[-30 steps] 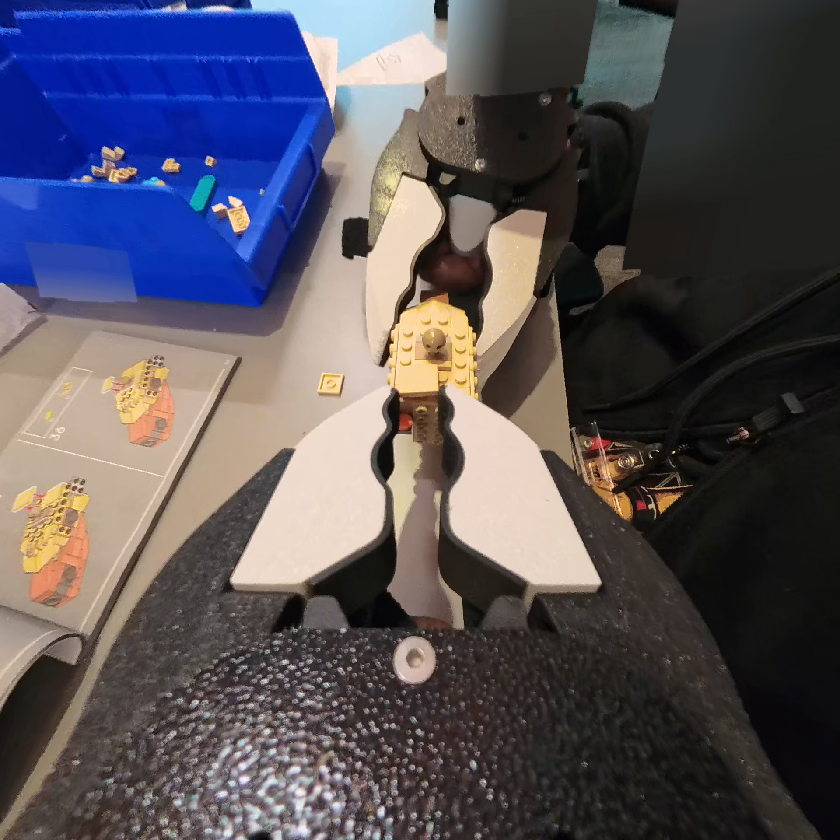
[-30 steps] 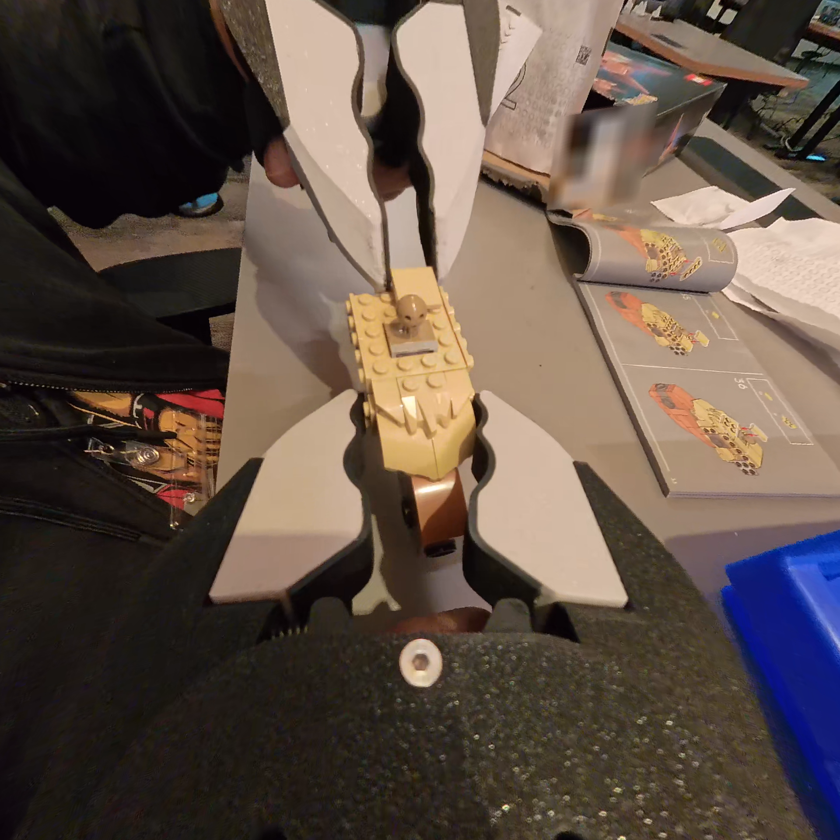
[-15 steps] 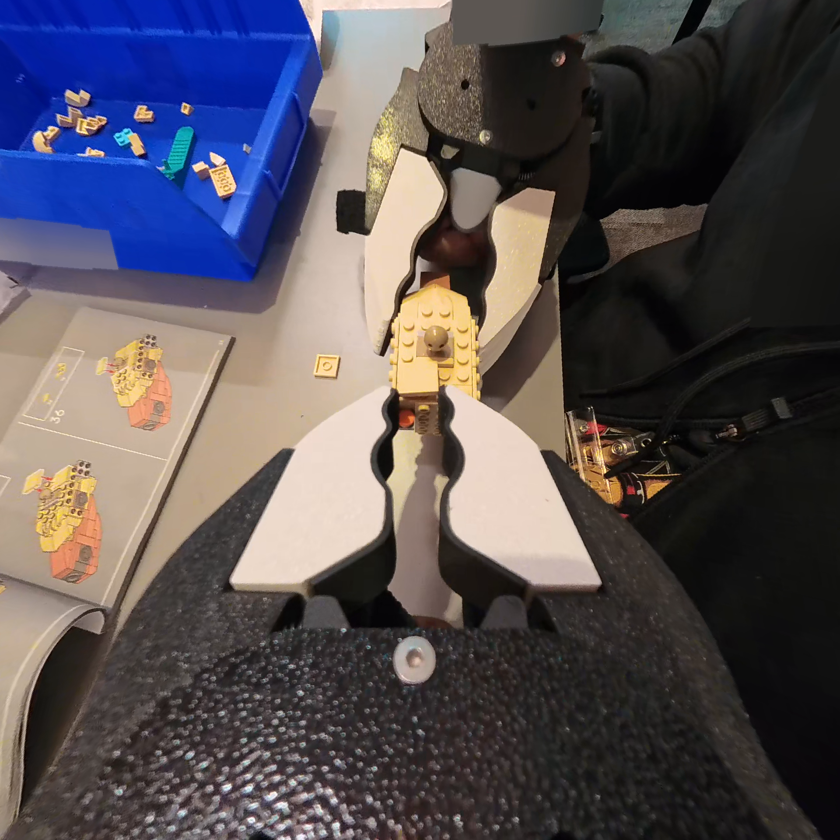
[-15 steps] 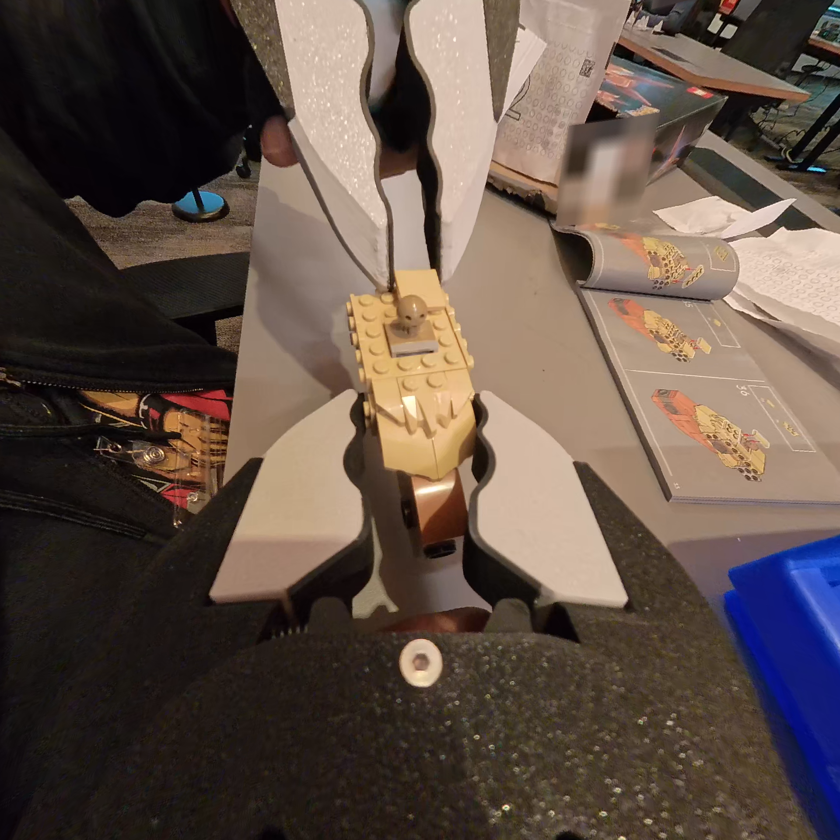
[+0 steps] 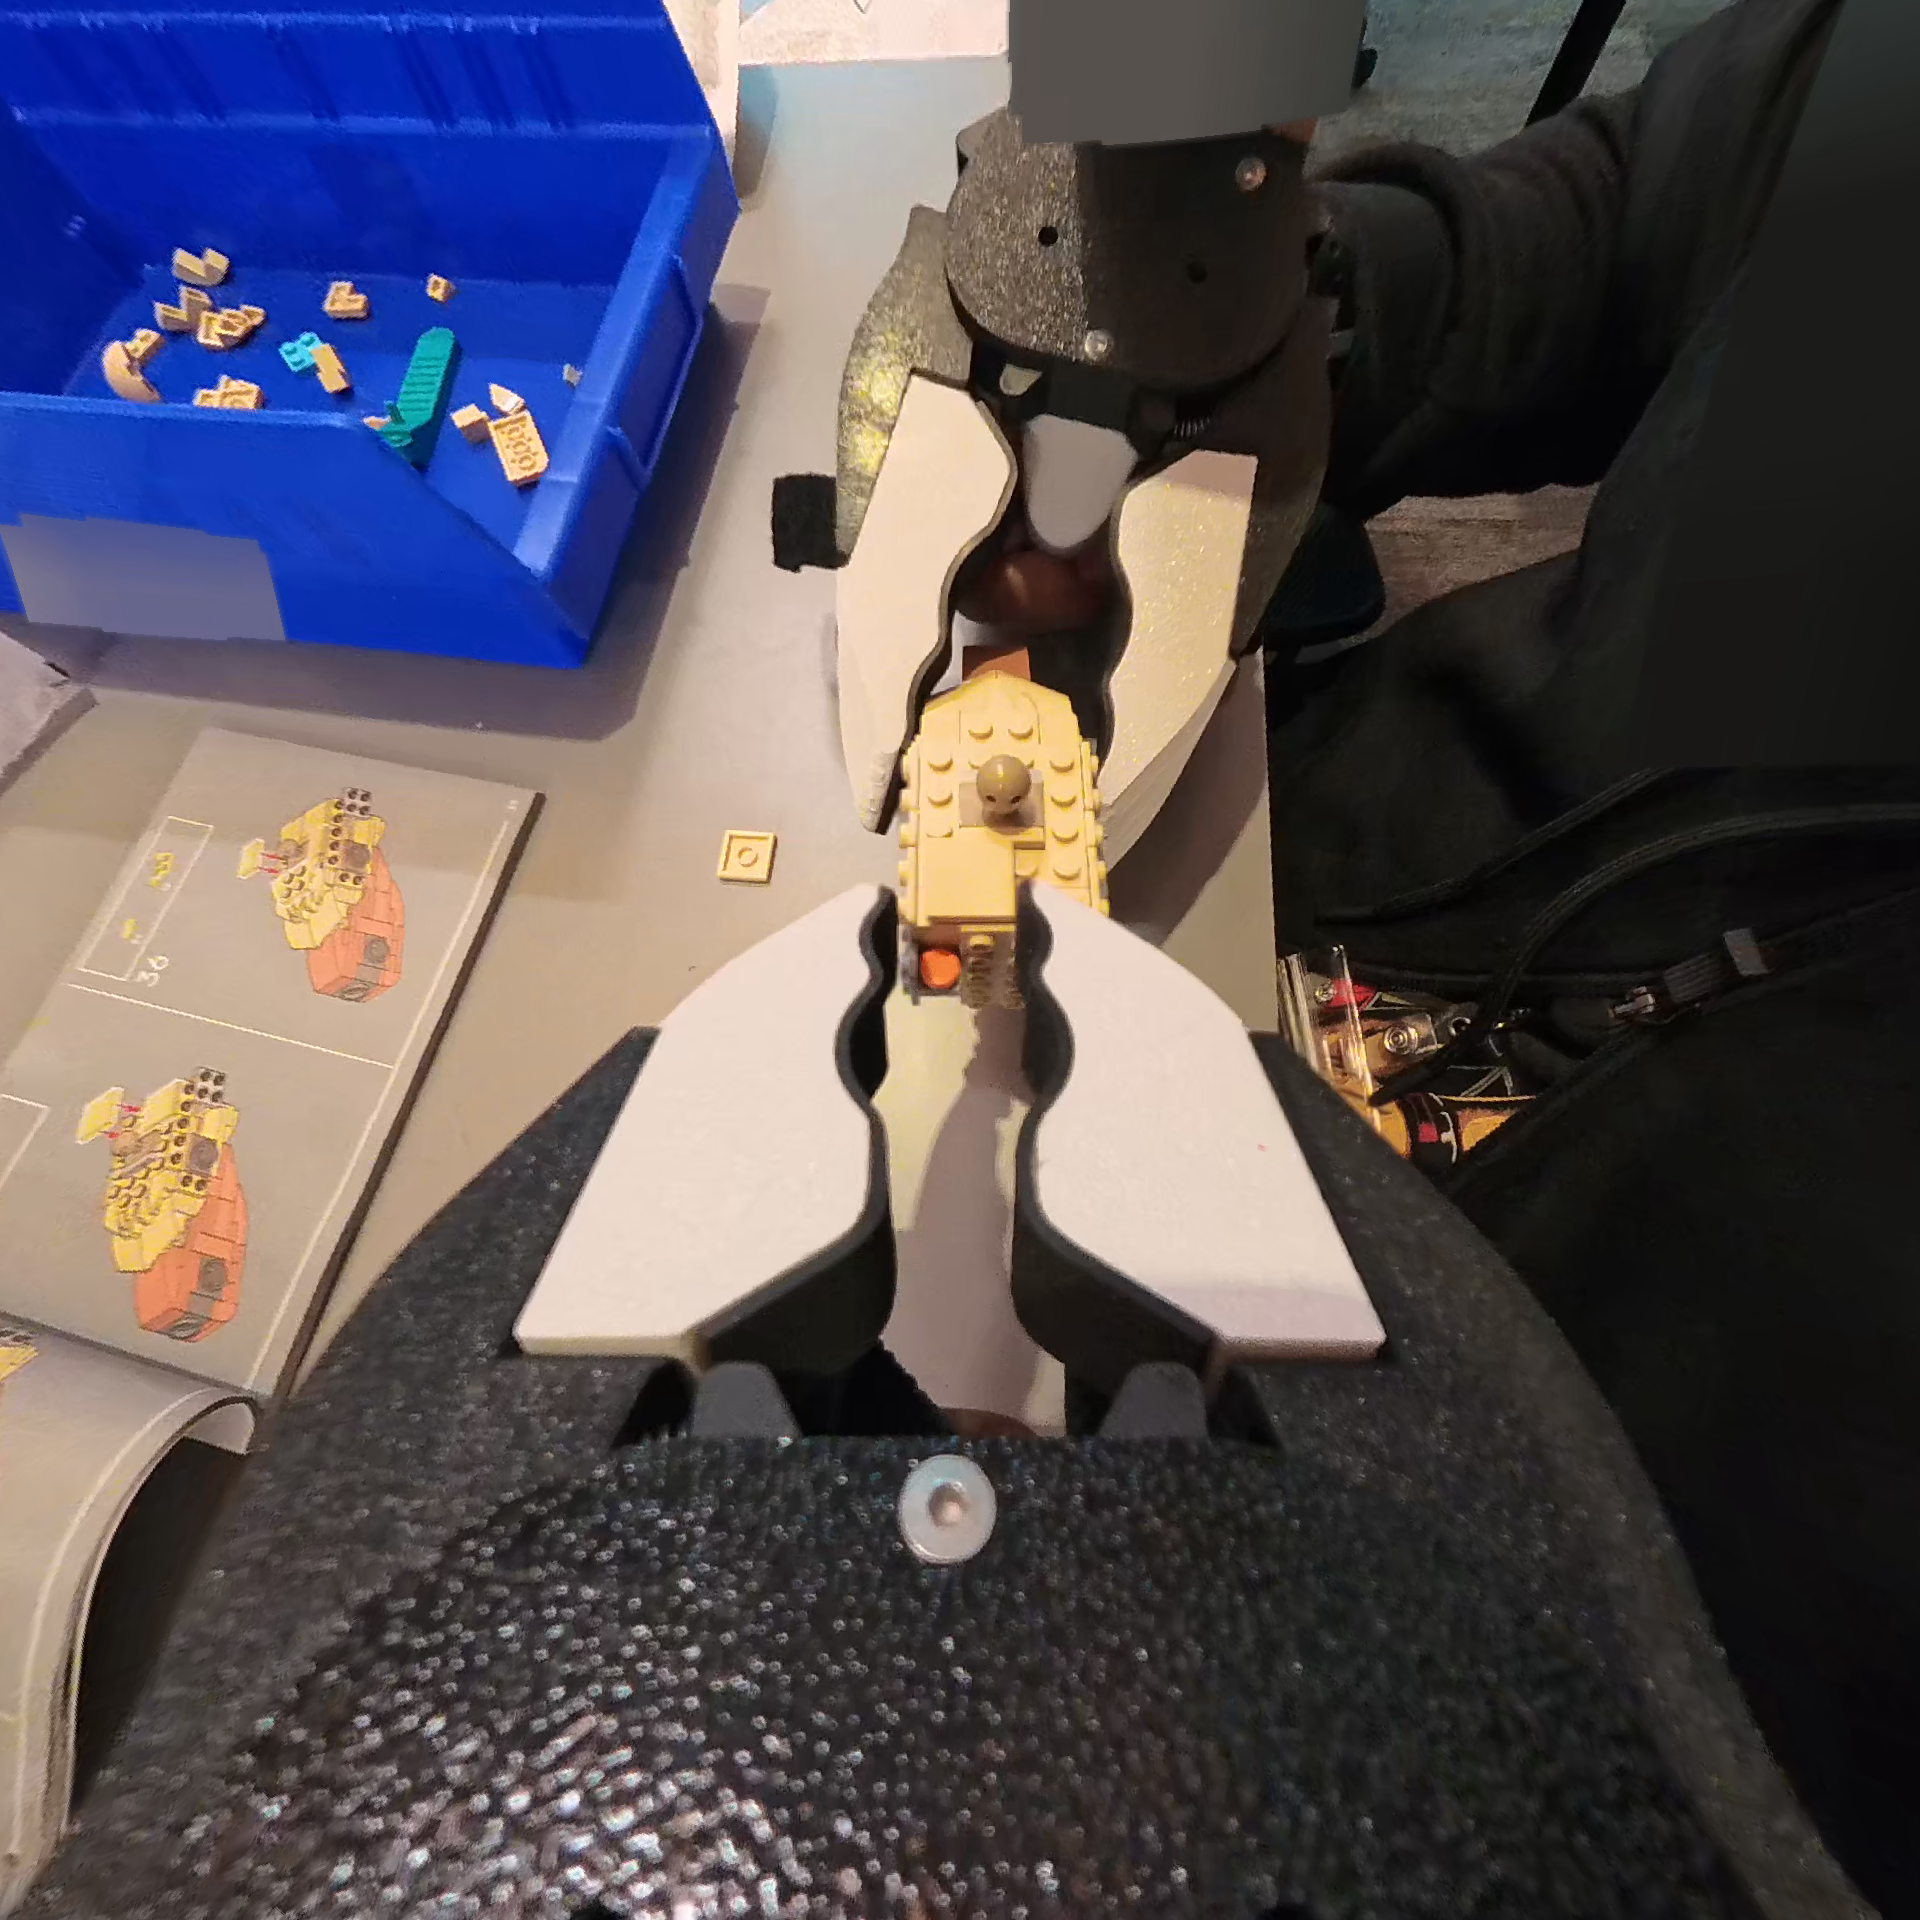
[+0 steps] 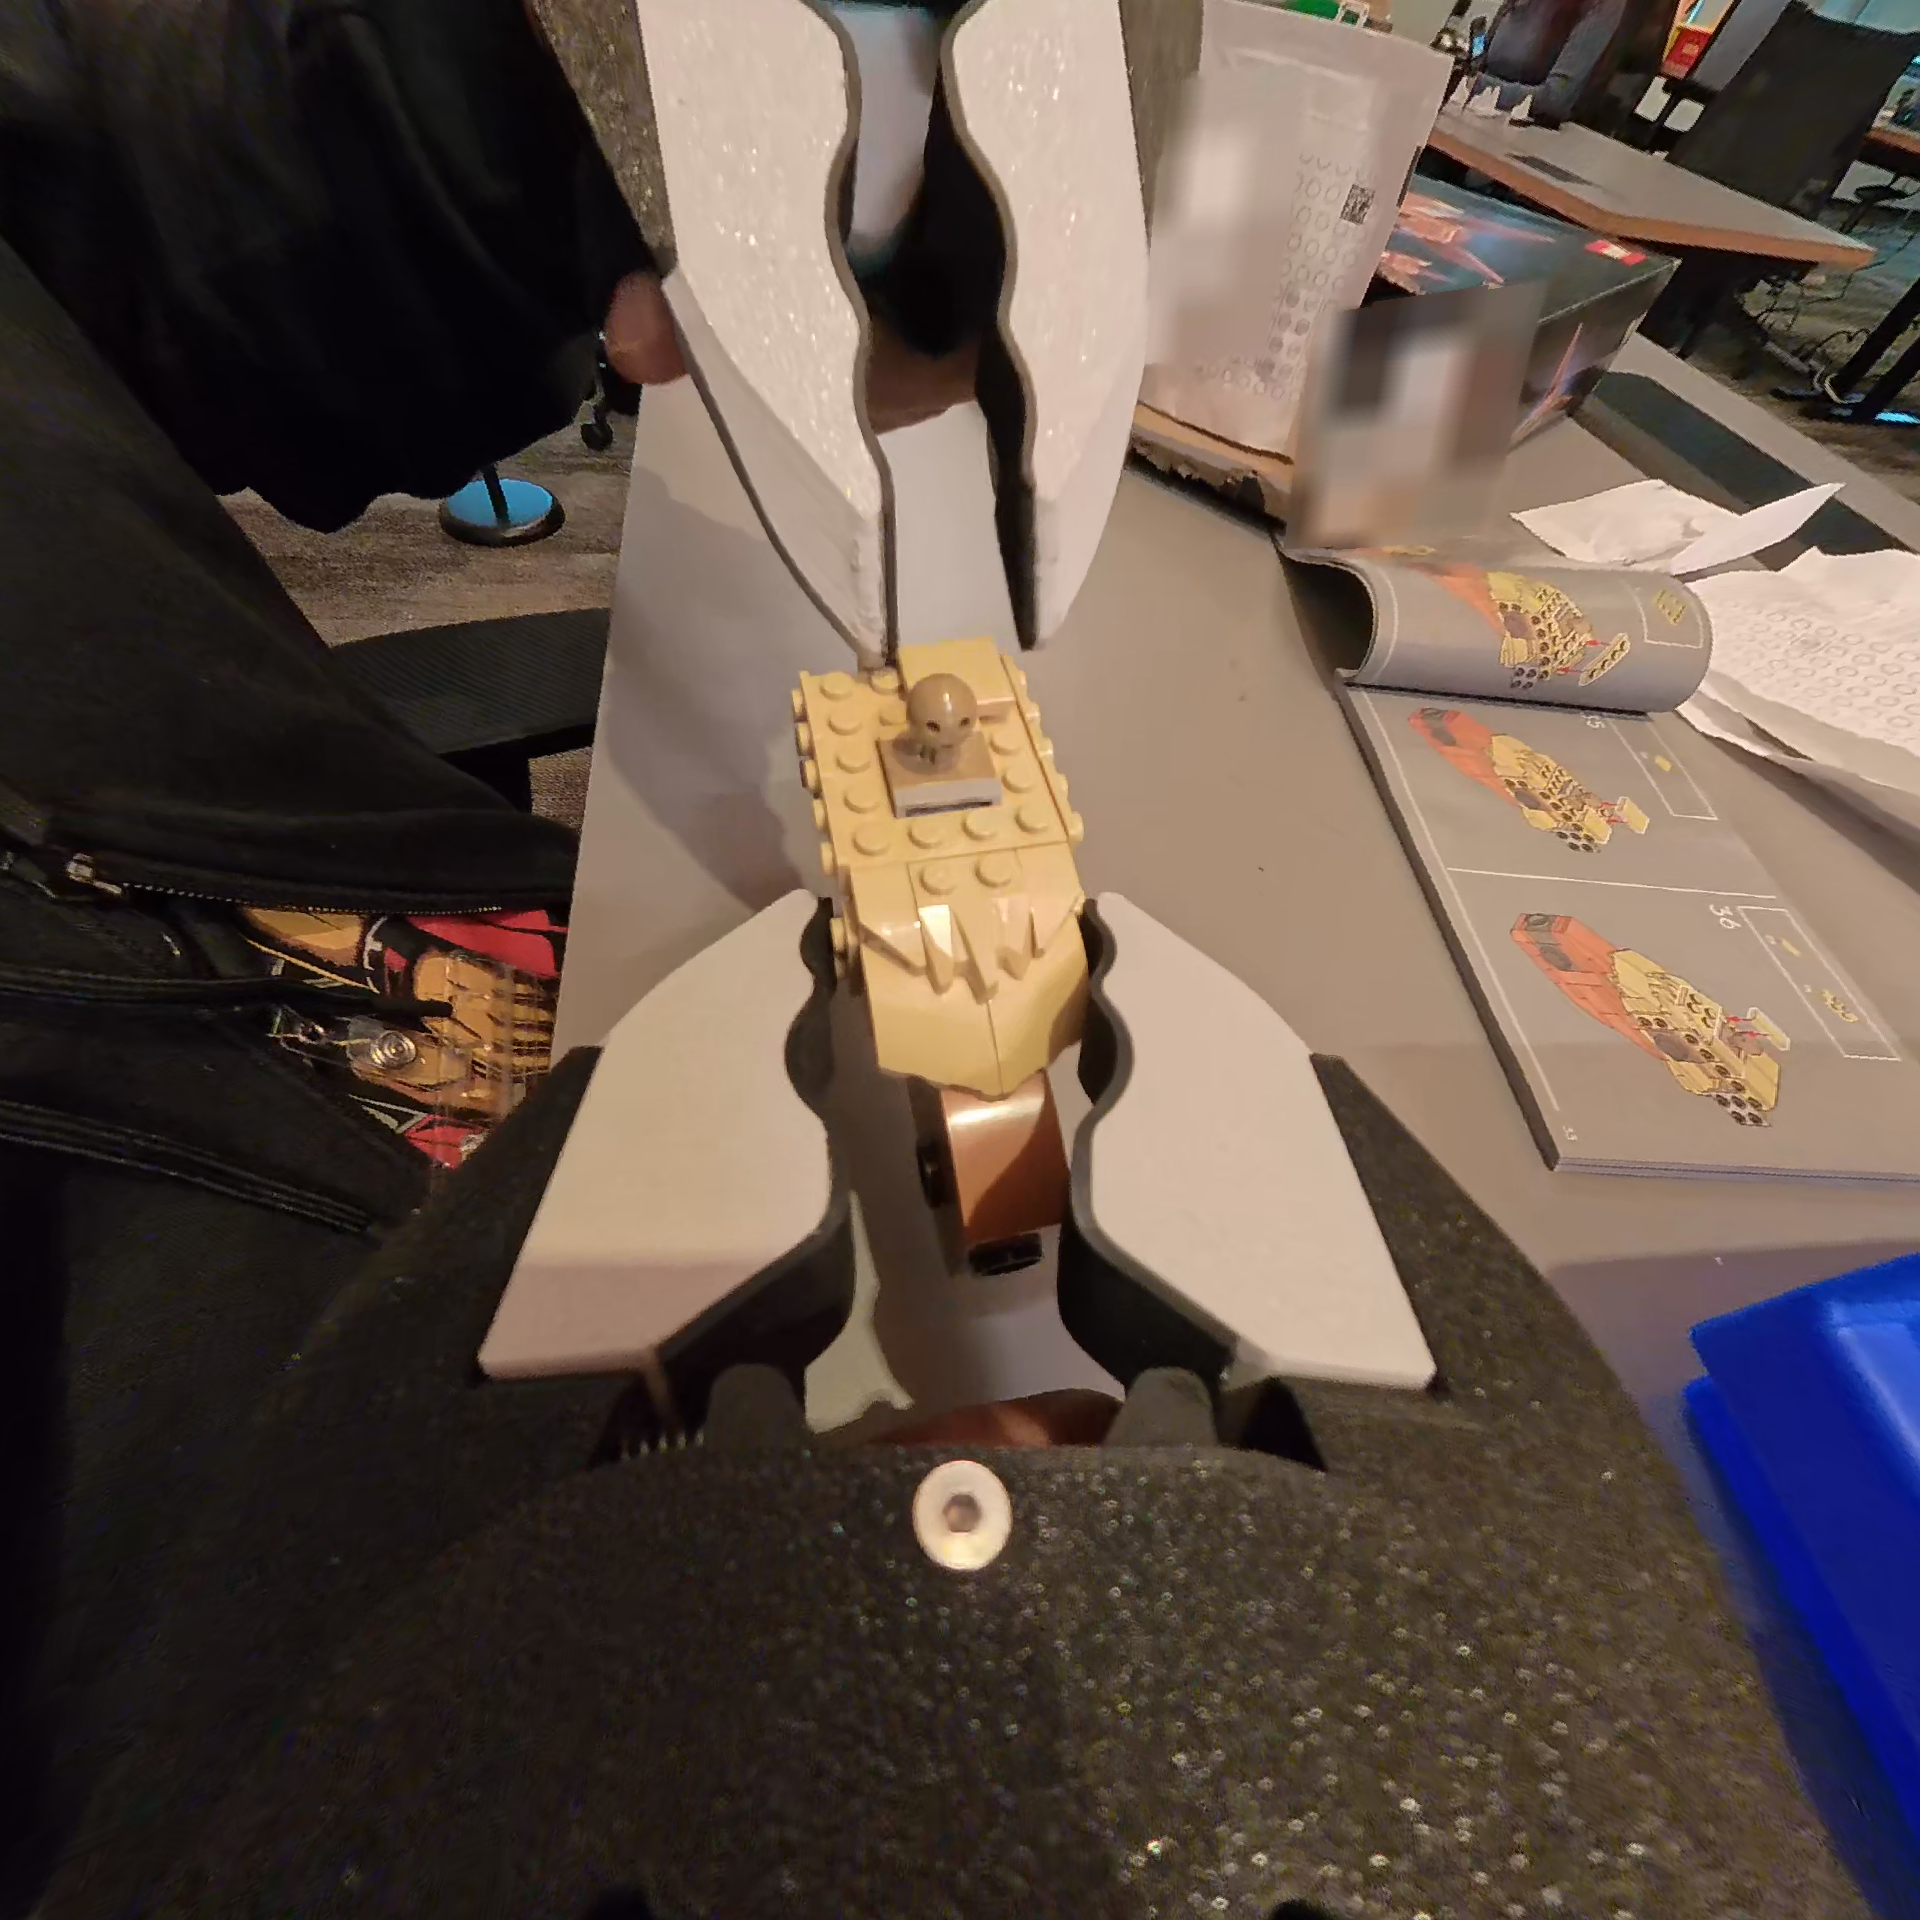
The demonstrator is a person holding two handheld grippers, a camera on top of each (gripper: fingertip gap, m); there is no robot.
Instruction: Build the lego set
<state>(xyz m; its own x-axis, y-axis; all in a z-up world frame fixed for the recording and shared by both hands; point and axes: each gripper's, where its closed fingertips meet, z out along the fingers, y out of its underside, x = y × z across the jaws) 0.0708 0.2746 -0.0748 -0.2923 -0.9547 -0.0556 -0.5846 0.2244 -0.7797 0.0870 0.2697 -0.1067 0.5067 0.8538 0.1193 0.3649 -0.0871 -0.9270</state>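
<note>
A tan studded lego model (image 5: 997, 831) with a brown underside and a round dark-tan knob on a grey tile is held over the grey table between both grippers. My left gripper (image 5: 956, 914) is shut on its narrow rear end, where an orange piece shows. My right gripper (image 6: 948, 925) is shut on its pointed tan front (image 6: 966, 997). Each gripper shows opposite in the other's view: the right (image 5: 997, 727) at the top of the left wrist view, the left (image 6: 951, 644) at the top of the right wrist view.
A blue bin (image 5: 582, 520) with loose tan pieces and a teal piece (image 5: 421, 395) stands at the left. An open instruction booklet (image 5: 312, 987) lies beside it, also in the right wrist view (image 6: 1621, 935). A loose tan tile (image 5: 745, 857) lies on the table. A person's dark clothing lines the table edge. The left gripper's tips are roughly 4 cm from the right gripper's.
Both grippers keep their hold on the model. The pair has shifted slightly relative to the table, so the bin's inside shows more in the left wrist view.
</note>
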